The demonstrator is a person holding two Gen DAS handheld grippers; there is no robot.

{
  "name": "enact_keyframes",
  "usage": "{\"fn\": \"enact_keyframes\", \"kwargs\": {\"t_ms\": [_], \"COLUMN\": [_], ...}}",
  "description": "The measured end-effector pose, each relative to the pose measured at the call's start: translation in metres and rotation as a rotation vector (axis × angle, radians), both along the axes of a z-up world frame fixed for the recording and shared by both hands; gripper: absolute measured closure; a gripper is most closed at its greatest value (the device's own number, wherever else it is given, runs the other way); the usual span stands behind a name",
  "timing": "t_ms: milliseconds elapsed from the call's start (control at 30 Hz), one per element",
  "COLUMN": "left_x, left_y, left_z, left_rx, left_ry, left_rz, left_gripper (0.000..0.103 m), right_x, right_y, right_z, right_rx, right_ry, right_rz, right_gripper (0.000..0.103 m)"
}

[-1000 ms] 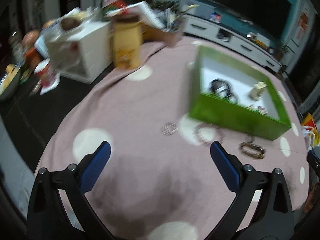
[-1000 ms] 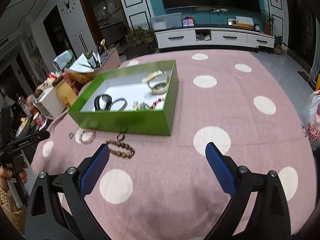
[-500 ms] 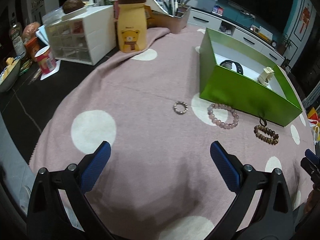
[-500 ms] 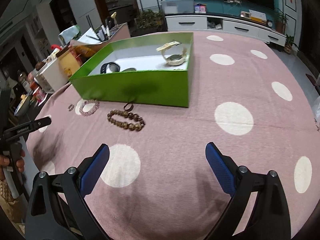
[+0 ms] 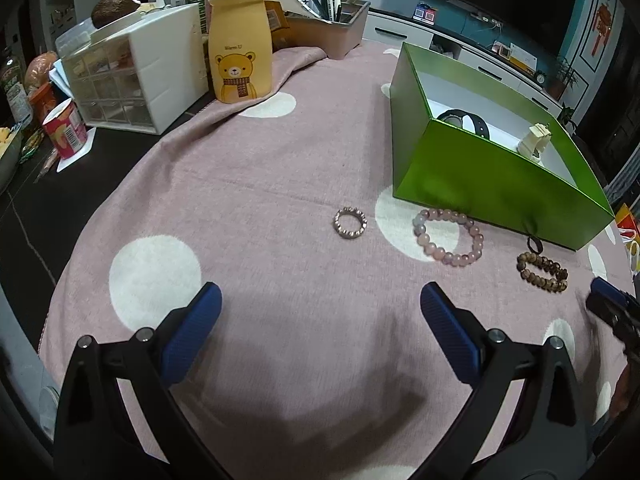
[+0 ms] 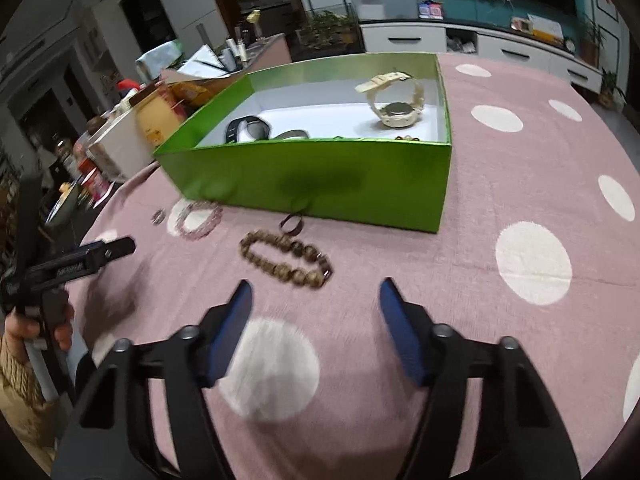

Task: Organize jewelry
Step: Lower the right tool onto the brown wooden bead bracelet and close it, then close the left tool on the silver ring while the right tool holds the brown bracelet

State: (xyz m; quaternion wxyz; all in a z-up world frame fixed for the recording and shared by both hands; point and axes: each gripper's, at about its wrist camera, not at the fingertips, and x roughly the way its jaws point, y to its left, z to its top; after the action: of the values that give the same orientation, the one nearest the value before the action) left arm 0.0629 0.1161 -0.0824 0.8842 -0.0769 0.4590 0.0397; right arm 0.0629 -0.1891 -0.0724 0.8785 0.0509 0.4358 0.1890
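A green box [image 5: 492, 188] [image 6: 320, 184] sits on the pink dotted cloth and holds a cream watch [image 6: 396, 104] and a black band [image 6: 248, 128]. In front of it lie a small beaded ring [image 5: 350, 222], a pink bead bracelet [image 5: 449, 237] [image 6: 199, 219] and a brown bead bracelet [image 5: 542, 271] [image 6: 286, 263]. My left gripper [image 5: 320, 320] is open and empty, short of the ring. My right gripper [image 6: 316, 312] is open and empty, just short of the brown bracelet.
A yellow bear jar [image 5: 240, 42], a white drawer unit [image 5: 136, 72] and a pen holder [image 5: 332, 28] stand at the cloth's far left edge. A red cup [image 5: 66, 130] sits on the dark table beside it. The left gripper shows in the right wrist view [image 6: 76, 260].
Both grippers have moved lower and closer to the jewelry. The right gripper's jaws have narrowed and now stand just before the brown bracelet.
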Motion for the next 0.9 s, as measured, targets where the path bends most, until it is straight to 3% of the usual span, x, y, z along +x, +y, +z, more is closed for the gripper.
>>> {"fn": "enact_keyframes", "kwargs": {"t_ms": [133,400,500,733,900], "left_x": [0.009,0.026,0.03,0.036,0.041], "left_y": [-0.002,-0.008,-0.009,-0.009,-0.011], "left_z": [0.0,-0.005,-0.008,-0.013,-0.013], "left_rx": [0.001,0.019,0.02,0.013,0.038], "left_ry": [-0.012,-0.022,-0.022,-0.024,-0.044], "left_rz": [-0.01,-0.036,-0.045,-0.063,-0.074], "left_gripper": [0.002,0.003,0.006,0.017,0.037], "right_x": [0.016,0.023,0.025,0.024,0.02], "right_y": [0.007,0.037,0.041,0.031,0.023], "right_z": [-0.004,-0.014,-0.015,-0.013,0.0], "right_rx": [-0.018,-0.147,-0.136,-0.059,-0.017], "right_ry": [0.013,0.002,0.002,0.001,-0.047], "right_rz": [-0.008,0.05,0.07,0.064,0.054], "right_gripper": [0.061,0.081,0.092,0.092,0.092]}}
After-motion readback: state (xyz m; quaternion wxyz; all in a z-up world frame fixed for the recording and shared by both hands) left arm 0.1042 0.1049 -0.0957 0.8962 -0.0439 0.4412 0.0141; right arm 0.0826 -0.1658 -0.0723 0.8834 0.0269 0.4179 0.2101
